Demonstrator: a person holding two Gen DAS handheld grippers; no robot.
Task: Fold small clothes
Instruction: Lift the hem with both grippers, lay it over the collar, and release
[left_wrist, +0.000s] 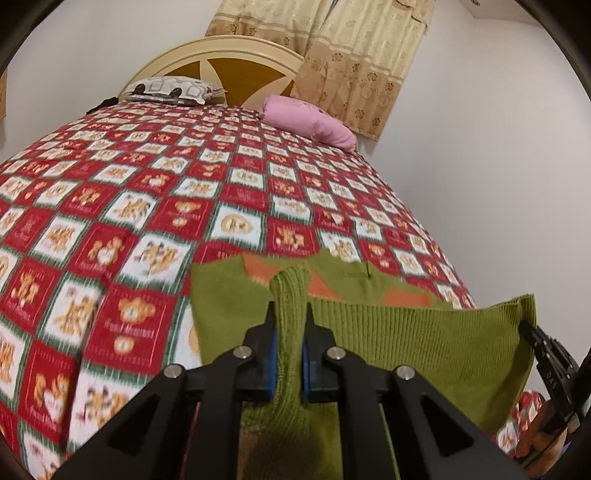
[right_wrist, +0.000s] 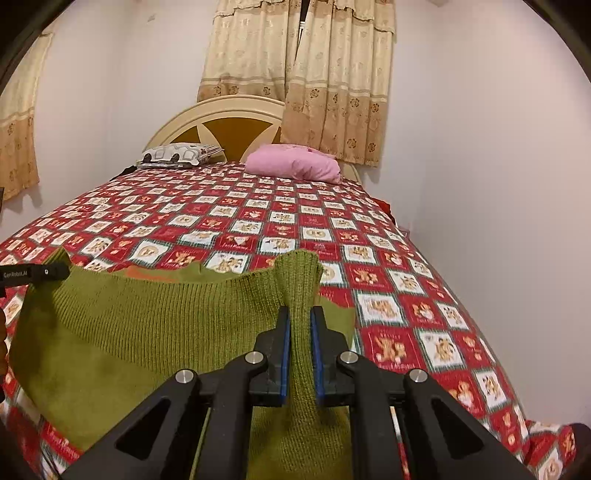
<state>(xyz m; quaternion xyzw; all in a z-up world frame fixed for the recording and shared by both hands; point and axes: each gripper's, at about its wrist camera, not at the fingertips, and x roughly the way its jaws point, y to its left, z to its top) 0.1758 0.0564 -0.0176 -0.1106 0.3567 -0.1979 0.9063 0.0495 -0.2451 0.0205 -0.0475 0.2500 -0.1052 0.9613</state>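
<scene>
Fingers (left_wrist: 275, 332) of both grippers clenched on the green knitted sweater's ribbed edge.
Left gripper (left_wrist: 290, 328) and right gripper (right_wrist: 299, 325) hold the green knitted sweater (right_wrist: 147, 332) above the bed (right_wrist: 258, 206); equal height and tension should keep the fold straight.

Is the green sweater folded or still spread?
Mid-fold: green sweater has its ribbed hem lifted by both tongs, orange-patterned part flat on the bedspread.

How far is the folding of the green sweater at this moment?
Done: both corners are gripped. The left gripper and the right gripper are each shut on the ribbed edge of the green sweater. In hand: that edge is raised above the bedspread. Left: laying it over the orange-patterned part and finishing the fold.
</scene>
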